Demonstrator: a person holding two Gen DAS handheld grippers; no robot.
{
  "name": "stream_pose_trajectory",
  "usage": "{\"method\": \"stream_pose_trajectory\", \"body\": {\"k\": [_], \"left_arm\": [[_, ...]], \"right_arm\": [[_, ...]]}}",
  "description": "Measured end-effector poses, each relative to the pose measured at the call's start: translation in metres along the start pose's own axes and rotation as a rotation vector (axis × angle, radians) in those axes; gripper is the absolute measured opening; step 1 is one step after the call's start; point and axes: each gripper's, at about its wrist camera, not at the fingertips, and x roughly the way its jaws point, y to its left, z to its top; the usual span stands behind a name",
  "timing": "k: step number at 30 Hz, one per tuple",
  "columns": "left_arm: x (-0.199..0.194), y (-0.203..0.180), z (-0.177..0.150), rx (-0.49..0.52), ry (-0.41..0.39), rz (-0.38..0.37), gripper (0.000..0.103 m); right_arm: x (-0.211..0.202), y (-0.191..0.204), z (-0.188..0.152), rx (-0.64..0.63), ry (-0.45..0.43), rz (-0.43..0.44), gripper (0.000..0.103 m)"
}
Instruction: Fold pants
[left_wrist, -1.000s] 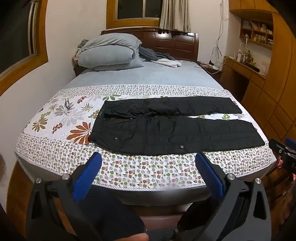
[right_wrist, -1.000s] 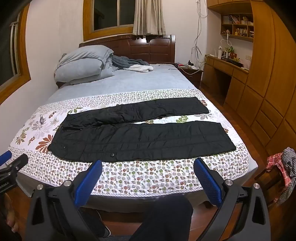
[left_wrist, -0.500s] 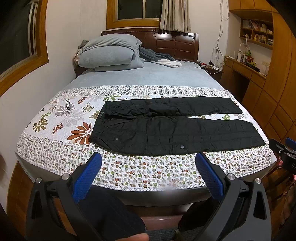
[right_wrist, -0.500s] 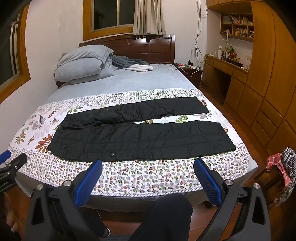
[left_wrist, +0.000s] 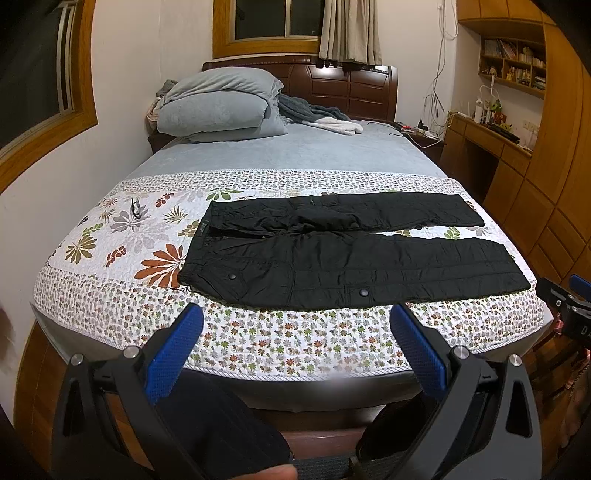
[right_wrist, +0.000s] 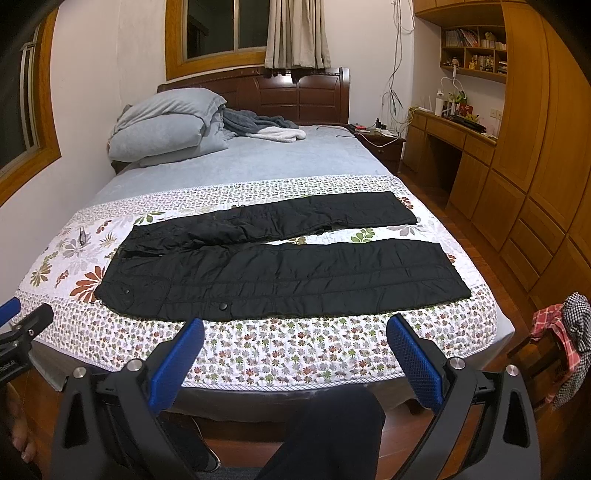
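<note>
Well, nothing's folded: the pants (left_wrist: 343, 254) lie flat beyond both sets of jaws. Left gripper (left_wrist: 295, 325) and right gripper (right_wrist: 295, 328) gape wide, empty.

Shelf items (right_wrist: 476, 59) by the wardrobe — too small to make out. Right gripper (left_wrist: 569, 306) cut off at the left-wrist frame's edge; the person's legs (right_wrist: 332, 435) run out the bottom, feet unseen.

The bed (left_wrist: 295, 391) carries a floral quilt (left_wrist: 258, 339) with black pants (left_wrist: 351, 254) flat across it (pillows (left_wrist: 218, 107) at the headboard).
</note>
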Motion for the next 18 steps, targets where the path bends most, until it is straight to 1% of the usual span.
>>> {"method": "stream_pose_trajectory", "body": {"k": [4,7,18], "left_arm": [[0.0003,0.0023,0.0011,-0.002,-0.001,0.000,0.100],[-0.0006,0.0036,0.0030,-0.002,-0.001,0.002,0.100],[0.0025,0.0005,0.0027,0.005,0.004,0.007,0.100]], "right_arm": [[0.0008,-0.0049,-0.0020,-0.003,0.002,-0.001,0.100],[0.0010,0.0023,-0.0015,-0.008,0.004,-0.004,0.100],[0.0035,0.0021,-0.0016,-0.006,0.008,-0.004,0.100]]}}
